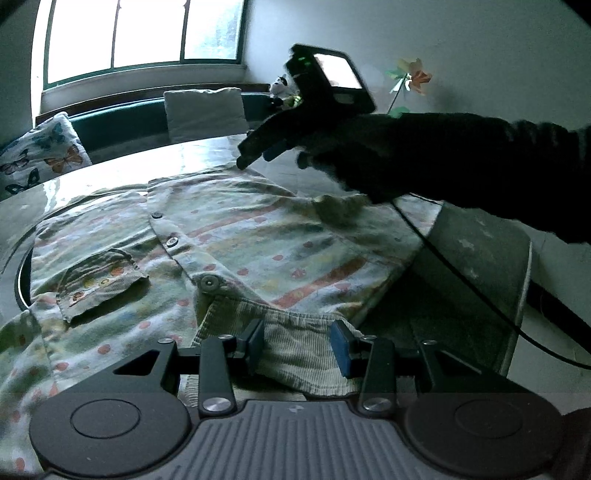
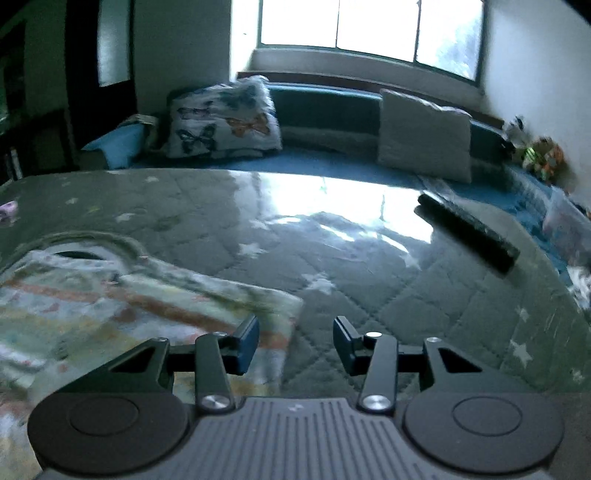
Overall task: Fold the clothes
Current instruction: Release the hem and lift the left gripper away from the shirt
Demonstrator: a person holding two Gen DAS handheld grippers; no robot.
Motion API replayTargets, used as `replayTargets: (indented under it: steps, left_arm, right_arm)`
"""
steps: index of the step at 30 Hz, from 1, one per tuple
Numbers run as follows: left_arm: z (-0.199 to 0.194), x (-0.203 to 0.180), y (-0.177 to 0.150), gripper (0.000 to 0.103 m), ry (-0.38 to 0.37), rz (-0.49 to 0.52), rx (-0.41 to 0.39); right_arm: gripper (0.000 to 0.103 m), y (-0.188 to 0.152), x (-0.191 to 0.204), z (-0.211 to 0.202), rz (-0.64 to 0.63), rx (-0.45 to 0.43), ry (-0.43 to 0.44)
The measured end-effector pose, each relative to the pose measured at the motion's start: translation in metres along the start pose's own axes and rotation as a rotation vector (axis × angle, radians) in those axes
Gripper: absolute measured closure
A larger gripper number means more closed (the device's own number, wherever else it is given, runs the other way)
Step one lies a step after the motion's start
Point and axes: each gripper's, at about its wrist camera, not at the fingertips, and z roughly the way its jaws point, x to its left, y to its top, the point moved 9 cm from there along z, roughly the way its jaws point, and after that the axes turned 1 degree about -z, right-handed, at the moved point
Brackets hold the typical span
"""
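Backlit window (image 2: pixel 369 29) fills the far wall; below it runs a blue seat with a butterfly cushion (image 2: pixel 221 118) and a plain cushion (image 2: pixel 424 136). Nearer, a glossy bench (image 2: pixel 332 236) carries a quilted star-print cover under a clear sheet.

Shirt (image 1: pixel 229 236): patterned, stripes and dots, lying flat on the bench, front up, three buttons visible down the placket. Corduroy pocket (image 1: pixel 99 284) at 9 o'clock of the placket. Corduroy collar (image 1: pixel 299 347) at the near end.

My left hand-held gripper (image 1: pixel 300 344): jaws apart, the collar lying between the fingers. I cannot tell whether the pads touch the cloth; no clamping visible.

My right hand-held gripper (image 2: pixel 295 345): jaws apart, nothing pinched. In the right wrist view its left finger (image 2: pixel 247 343) sits over the shirt's edge, the right finger over bare cover. Picture blurred here. In the left wrist view this hand-held gripper (image 1: pixel 255 155) is seen from outside, at 12 o'clock of the shirt, tips just over the far hem, held by my dark-gloved hand (image 1: pixel 354 155) with a dark sleeve; a cable (image 1: pixel 461 277) trails down at 3 o'clock.

Dark flat bar (image 2: pixel 469 232) lies on the bench at 2 o'clock, well apart from the shirt.

Pinwheel (image 1: pixel 410 75) against the wall at 1 o'clock in the left wrist view.
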Motion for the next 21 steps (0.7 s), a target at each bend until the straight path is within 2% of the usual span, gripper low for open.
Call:
replayTargets:
  steps: [3,7,13,16,21]
  left_arm:
    - [-0.006,0.002,0.002,0.059,0.016,-0.009,-0.017]
    - [-0.021,0.014,0.006,0.054,0.062,-0.033,-0.054]
    - [-0.044,0.056,0.002,0.053,0.185,-0.132,-0.084]
    - [-0.053,0.082,-0.006,0.053,0.254,-0.200,-0.079]
    - [-0.062,0.118,-0.021,0.054,0.344,-0.290,-0.060]
  right_arm:
    - [0.058,-0.008,0.019,-0.022,-0.053,-0.011,0.041]
    - [0.050,-0.031,0.052,-0.057,-0.116,-0.019,0.117]
    - [0.043,-0.062,0.102,-0.105,-0.179,-0.046,0.221]
    - [0.037,-0.071,0.122,-0.127,-0.199,-0.076,0.264]
    - [0.033,-0.088,0.150,-0.148,-0.256,-0.103,0.305]
